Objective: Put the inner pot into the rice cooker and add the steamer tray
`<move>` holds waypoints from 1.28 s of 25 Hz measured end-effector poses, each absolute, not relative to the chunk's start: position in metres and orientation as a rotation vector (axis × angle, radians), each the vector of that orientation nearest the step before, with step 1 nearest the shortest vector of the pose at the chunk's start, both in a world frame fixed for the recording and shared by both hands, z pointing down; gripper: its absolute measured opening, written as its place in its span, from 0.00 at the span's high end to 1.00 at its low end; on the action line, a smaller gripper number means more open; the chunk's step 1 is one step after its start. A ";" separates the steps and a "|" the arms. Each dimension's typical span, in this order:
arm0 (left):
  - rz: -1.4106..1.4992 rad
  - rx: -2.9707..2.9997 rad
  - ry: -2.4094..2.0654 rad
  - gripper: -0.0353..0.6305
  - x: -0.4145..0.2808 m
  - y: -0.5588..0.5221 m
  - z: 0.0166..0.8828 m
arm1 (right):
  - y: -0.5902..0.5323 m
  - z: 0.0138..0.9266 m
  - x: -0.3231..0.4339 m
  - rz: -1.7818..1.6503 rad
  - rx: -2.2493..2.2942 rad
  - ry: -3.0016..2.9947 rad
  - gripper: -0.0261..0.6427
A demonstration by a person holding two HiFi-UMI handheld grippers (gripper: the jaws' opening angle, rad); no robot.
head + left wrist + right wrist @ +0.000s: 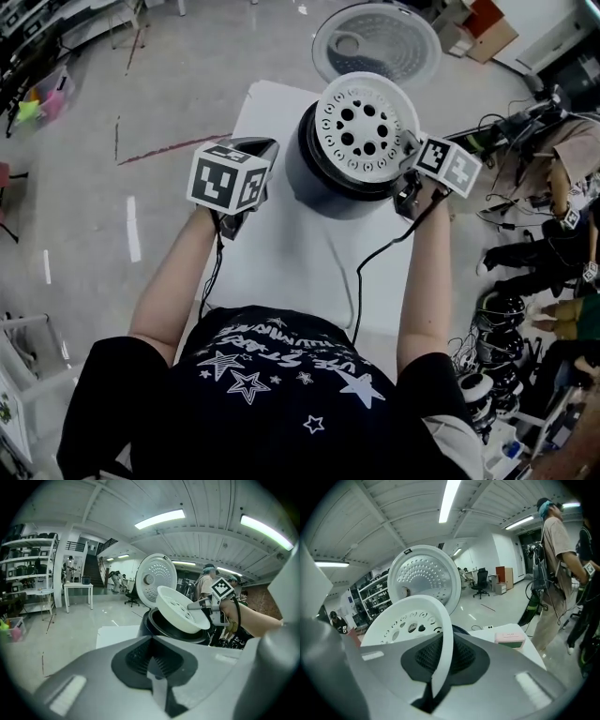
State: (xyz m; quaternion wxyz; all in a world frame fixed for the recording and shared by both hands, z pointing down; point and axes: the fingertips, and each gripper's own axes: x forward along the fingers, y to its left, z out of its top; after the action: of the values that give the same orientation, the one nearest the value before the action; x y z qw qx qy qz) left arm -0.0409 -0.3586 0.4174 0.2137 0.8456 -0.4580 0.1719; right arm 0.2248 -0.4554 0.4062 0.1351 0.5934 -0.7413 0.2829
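Note:
The dark rice cooker (314, 178) stands on the white table (281, 262) with its lid (375, 42) swung open behind it. My right gripper (411, 173) is shut on the rim of the white steamer tray (366, 127), a bowl with round holes. The tray hangs tilted just over the cooker's mouth (164, 627) and hides the inside, so the inner pot does not show. In the right gripper view the tray's rim (443, 644) runs between the jaws. My left gripper (251, 173) hovers left of the cooker, shut and empty.
A black cable (361, 272) runs across the table on the right. A pink box (510, 637) lies on the table's far corner. Bags, shoes and cables crowd the floor at the right (544, 234). People stand nearby (555, 573).

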 end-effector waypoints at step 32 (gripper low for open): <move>0.504 2.379 -1.121 0.94 -0.086 -0.324 0.431 | -0.395 0.418 0.187 0.560 1.769 -1.950 0.41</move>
State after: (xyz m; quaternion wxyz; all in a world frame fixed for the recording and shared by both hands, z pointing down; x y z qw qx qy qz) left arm -0.0863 -0.3241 0.4309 0.2298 0.8647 -0.4075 0.1831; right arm 0.1867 -0.3950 0.4180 0.2230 0.6407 -0.7061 0.2027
